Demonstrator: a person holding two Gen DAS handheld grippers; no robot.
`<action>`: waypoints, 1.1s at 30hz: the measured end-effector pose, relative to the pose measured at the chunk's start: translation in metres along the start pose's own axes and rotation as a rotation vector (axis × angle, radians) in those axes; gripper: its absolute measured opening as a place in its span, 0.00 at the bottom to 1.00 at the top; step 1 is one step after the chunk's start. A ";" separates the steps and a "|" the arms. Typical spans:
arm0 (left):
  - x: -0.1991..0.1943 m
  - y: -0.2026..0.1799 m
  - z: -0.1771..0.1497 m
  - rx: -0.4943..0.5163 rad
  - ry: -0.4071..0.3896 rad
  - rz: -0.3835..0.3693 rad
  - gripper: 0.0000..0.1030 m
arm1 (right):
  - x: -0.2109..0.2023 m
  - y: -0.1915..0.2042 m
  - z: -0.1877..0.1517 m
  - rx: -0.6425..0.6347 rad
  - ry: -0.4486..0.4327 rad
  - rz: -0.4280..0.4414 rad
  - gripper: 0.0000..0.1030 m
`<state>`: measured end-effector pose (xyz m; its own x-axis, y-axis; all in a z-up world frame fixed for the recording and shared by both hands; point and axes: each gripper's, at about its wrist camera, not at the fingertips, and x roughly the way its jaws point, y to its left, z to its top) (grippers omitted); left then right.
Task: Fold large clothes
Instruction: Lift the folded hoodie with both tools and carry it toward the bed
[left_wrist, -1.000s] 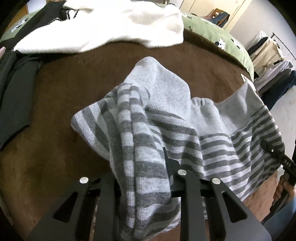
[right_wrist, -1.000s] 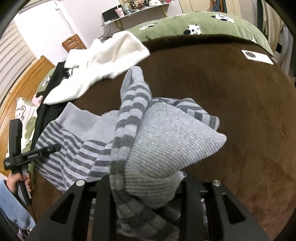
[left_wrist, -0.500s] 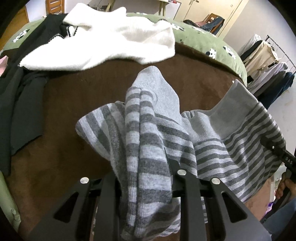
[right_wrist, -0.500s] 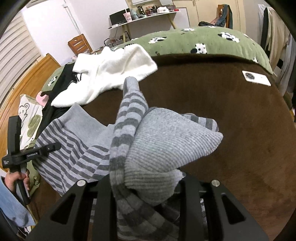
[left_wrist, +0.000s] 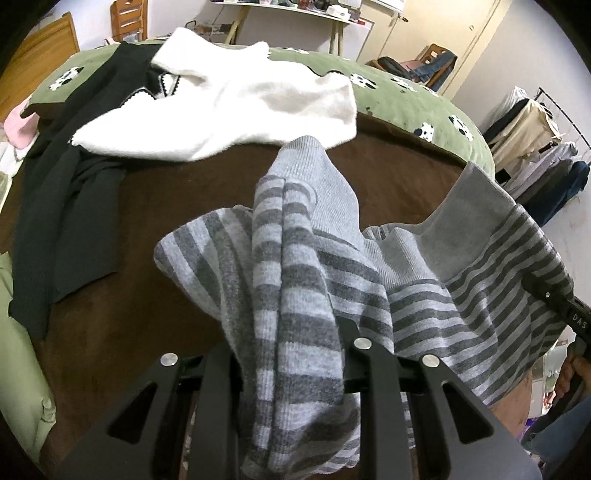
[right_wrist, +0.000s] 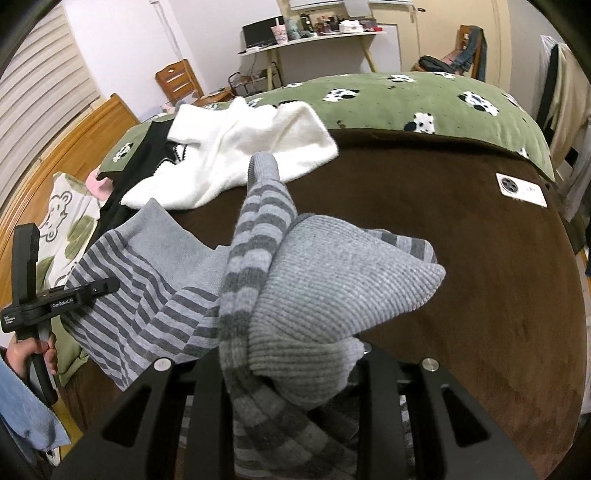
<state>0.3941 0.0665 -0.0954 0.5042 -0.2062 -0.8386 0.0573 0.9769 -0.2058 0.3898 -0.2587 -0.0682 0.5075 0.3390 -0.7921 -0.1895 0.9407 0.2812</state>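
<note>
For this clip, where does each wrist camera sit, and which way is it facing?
Left wrist: on the left claw, looking down across the brown bed; its fingers pinch the striped sweater; the person's other hand shows at the right edge.
Right wrist: on the right claw, facing the same bed; a hand and denim sleeve show at left.
Shared: sweater, white garment, green quilt.

The bunched striped sweater (left_wrist: 295, 295) is covering my left hand-held gripper (left_wrist: 291, 373) fingertips, and it is hiding my right hand-held gripper (right_wrist: 291, 373) tips too. The sweater's lower end is running off both pictures' bottom edges. Items on the far desk (right_wrist: 314, 37) are too small to identify.
</note>
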 end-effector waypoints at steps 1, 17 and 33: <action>-0.002 0.001 0.000 -0.003 -0.006 0.004 0.23 | 0.001 0.002 0.002 -0.007 -0.002 0.004 0.24; -0.081 0.096 -0.021 -0.163 -0.138 0.107 0.23 | 0.016 0.123 0.038 -0.173 0.001 0.114 0.23; -0.198 0.282 -0.080 -0.381 -0.253 0.303 0.23 | 0.071 0.363 0.043 -0.354 0.025 0.298 0.23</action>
<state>0.2417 0.3786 -0.0274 0.6438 0.1467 -0.7510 -0.4148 0.8916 -0.1814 0.3934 0.1075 0.0014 0.3677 0.5903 -0.7186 -0.6020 0.7401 0.2999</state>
